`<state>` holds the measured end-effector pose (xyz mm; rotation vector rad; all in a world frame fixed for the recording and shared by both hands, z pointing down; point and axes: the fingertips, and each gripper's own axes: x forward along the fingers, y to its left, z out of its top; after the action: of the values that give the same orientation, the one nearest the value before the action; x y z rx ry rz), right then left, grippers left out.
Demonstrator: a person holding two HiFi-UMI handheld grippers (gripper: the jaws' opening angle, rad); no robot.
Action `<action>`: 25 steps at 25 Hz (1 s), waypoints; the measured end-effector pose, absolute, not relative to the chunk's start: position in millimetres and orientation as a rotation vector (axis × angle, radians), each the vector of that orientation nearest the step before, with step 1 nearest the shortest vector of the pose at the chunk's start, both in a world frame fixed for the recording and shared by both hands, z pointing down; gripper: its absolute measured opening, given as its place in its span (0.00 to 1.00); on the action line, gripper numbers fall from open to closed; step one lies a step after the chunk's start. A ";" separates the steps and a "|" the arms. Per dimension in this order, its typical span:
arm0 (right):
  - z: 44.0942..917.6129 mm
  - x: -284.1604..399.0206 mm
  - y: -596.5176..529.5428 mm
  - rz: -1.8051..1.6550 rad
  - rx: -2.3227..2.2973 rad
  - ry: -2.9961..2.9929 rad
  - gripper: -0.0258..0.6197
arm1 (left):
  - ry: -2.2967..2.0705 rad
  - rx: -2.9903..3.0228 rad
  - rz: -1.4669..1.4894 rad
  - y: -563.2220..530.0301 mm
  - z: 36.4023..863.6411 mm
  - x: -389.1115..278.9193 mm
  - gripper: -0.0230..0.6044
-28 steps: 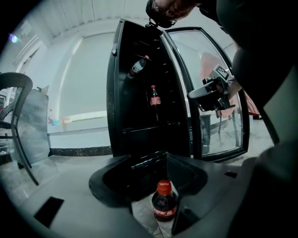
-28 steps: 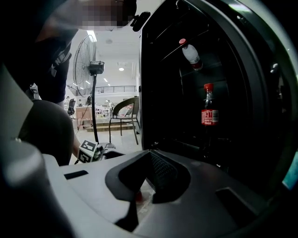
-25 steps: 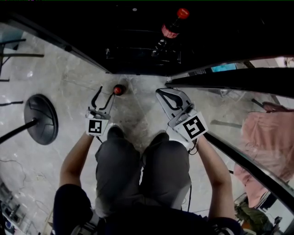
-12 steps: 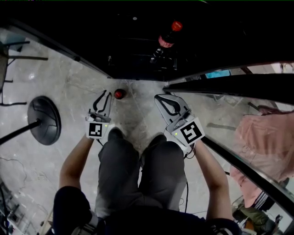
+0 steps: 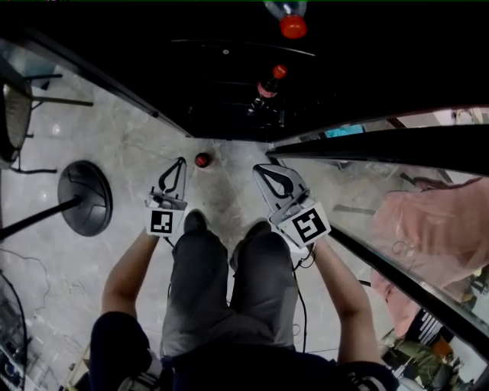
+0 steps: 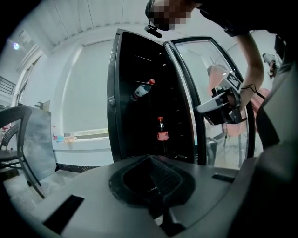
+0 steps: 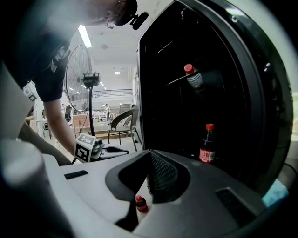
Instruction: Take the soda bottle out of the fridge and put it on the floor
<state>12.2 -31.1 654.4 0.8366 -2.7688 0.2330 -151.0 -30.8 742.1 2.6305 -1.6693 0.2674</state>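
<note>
A soda bottle [image 5: 202, 159] with a red cap stands on the pale floor just before the open black fridge [image 5: 229, 92]; it also shows low between the jaws in the right gripper view [image 7: 140, 203]. My left gripper [image 5: 180, 163] is shut and empty, a little left of that bottle and apart from it. My right gripper [image 5: 263, 169] is shut on nothing, to the bottle's right. Inside the fridge a second bottle [image 5: 269, 82] [image 6: 161, 132] [image 7: 206, 144] stands low down, and a third bottle [image 5: 286, 19] [image 6: 143, 89] [image 7: 192, 76] lies on a higher shelf.
The fridge's glass door [image 5: 382, 137] stands open on the right, close to my right gripper. A round black fan base [image 5: 85, 197] sits on the floor at left, a chair [image 7: 123, 123] beyond it. The person's shoes [image 5: 195, 221] are just behind the grippers. Pink cloth [image 5: 435, 229] shows behind the door.
The left jaws were open beside the floor bottle and have shut, and that gripper has drawn back from it. The head view tilted up, bringing the upper bottle into view.
</note>
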 end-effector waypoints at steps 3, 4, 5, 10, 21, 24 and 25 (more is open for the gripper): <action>619.6 9.9 -25.8 0.204 0.864 -2.769 0.07 | -1.676 2.619 0.279 -28.4 708.9 -154.0 0.07; 609.0 10.4 -23.7 0.193 0.871 -2.763 0.07 | -1.678 2.616 0.289 -27.4 698.1 -154.9 0.08; 598.4 11.5 -21.8 0.192 0.884 -2.761 0.07 | -1.682 2.616 0.292 -26.7 686.3 -155.2 0.07; 545.2 12.7 -12.4 0.222 0.972 -2.760 0.07 | -1.717 2.621 0.225 -26.1 613.9 -154.2 0.07; 421.8 15.4 3.9 0.282 1.125 -2.708 0.07 | -1.689 2.564 0.188 -7.2 477.0 -147.9 0.07; 389.7 12.8 10.3 0.265 1.141 -2.700 0.07 | -1.678 2.553 0.179 0.4 443.5 -147.2 0.07; 379.2 12.7 11.5 0.263 1.148 -2.695 0.07 | -1.680 2.556 0.170 1.6 431.6 -146.9 0.07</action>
<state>12.7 11.5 379.2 1.1479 -2.6955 0.2634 -146.9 1.6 431.6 2.5561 -1.6797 0.1701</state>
